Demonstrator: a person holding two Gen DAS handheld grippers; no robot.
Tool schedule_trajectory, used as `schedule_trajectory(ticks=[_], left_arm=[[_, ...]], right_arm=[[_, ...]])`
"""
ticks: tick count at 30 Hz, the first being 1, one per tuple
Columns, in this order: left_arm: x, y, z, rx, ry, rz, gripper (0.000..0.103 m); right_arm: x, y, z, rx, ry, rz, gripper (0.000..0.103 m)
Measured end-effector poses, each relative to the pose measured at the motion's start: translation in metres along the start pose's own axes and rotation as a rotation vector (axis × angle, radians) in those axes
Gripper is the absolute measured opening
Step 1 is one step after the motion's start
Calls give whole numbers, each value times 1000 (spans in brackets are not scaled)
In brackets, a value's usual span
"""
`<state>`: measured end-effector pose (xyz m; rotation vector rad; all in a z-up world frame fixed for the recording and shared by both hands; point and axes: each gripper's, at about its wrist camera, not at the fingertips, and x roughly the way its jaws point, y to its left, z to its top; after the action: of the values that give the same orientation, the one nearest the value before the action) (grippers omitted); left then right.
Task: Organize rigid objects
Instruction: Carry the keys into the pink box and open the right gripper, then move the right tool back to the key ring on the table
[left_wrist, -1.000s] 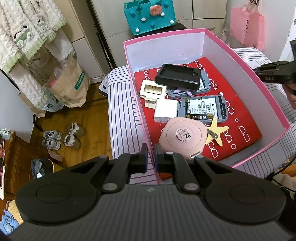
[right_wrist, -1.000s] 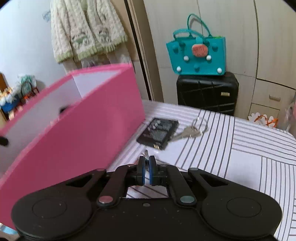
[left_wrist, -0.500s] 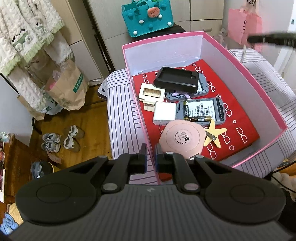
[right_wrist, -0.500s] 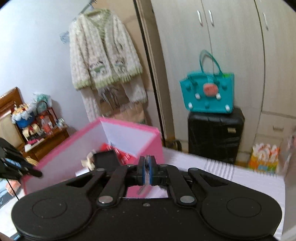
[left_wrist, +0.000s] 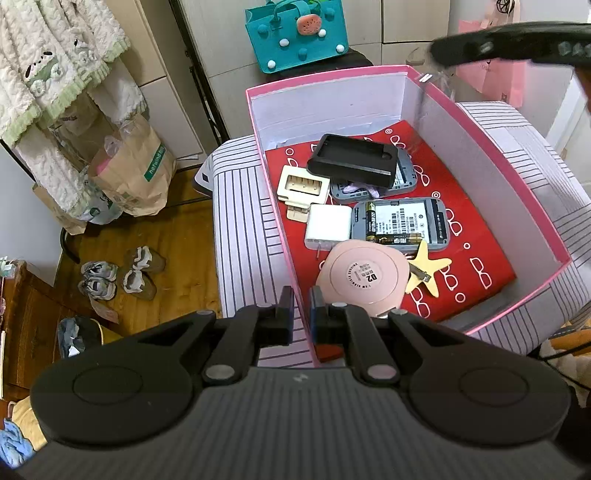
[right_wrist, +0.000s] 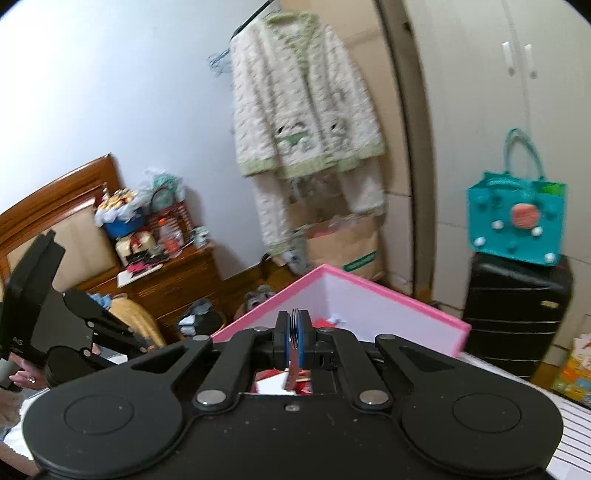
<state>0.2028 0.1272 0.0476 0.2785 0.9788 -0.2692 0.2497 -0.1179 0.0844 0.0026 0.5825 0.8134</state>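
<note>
An open pink box (left_wrist: 495, 147) stands on a striped surface. It holds a black tray (left_wrist: 352, 160), a grey device with batteries (left_wrist: 400, 225), a white charger (left_wrist: 327, 227), a round pink case (left_wrist: 362, 275) and a yellow star clip (left_wrist: 428, 271). My left gripper (left_wrist: 301, 304) is shut on the box's near left wall. My right gripper (right_wrist: 294, 332) is shut on a key ring (right_wrist: 294, 323), and a key (right_wrist: 291, 373) hangs below it. In the left wrist view the right gripper (left_wrist: 439, 50) hovers, blurred, over the box's far right corner.
A teal bag (right_wrist: 517, 221) sits on a black suitcase (right_wrist: 513, 314) behind the box. A paper bag (left_wrist: 136, 170) and shoes (left_wrist: 122, 275) are on the wooden floor to the left. A cluttered wooden nightstand (right_wrist: 170, 273) stands by the wall.
My right gripper has risen with the key ring from the striped surface beside the box to above the box's far right corner. The left gripper has kept still on the wall.
</note>
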Motion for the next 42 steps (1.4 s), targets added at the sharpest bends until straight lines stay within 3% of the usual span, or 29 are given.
schedule_trajectory(ticks=[2,6,13,18,22,25,26,28,37,42], left_arm=[[1,1,0,-2,0,-3,8],[1,-4,-1,35,-2,12,10],[2,0,1,32,-2,-11,10],[1,2,-1,12,-10,-21,10],[1,4,-1,-4,-11,-30,10],[1,4,-1,-12,-14,-28,10],[1,3,-1,-13,-14,-28,10],[1,3,-1,-15,-13,-28,10],[0,2,-1,-44,-16,-16,10],[0,3,1,-51,-9,-16,10]], right_arm=[[16,4,0,-13,22,4,6],[44,7,-1,-127,51,-95,6],[76,-16,-3,-73,146,-95,6],[61,-26,-3,40,119,-28,10],[31,-31,-4,68,75,-33,10],[7,-38,-8,86,48,-92,13],[-3,-42,-12,94,42,-123,20],[-19,-51,-18,106,35,-184,25],[-63,-122,-62,208,17,-425,30],[-55,-154,-90,252,58,-446,38]])
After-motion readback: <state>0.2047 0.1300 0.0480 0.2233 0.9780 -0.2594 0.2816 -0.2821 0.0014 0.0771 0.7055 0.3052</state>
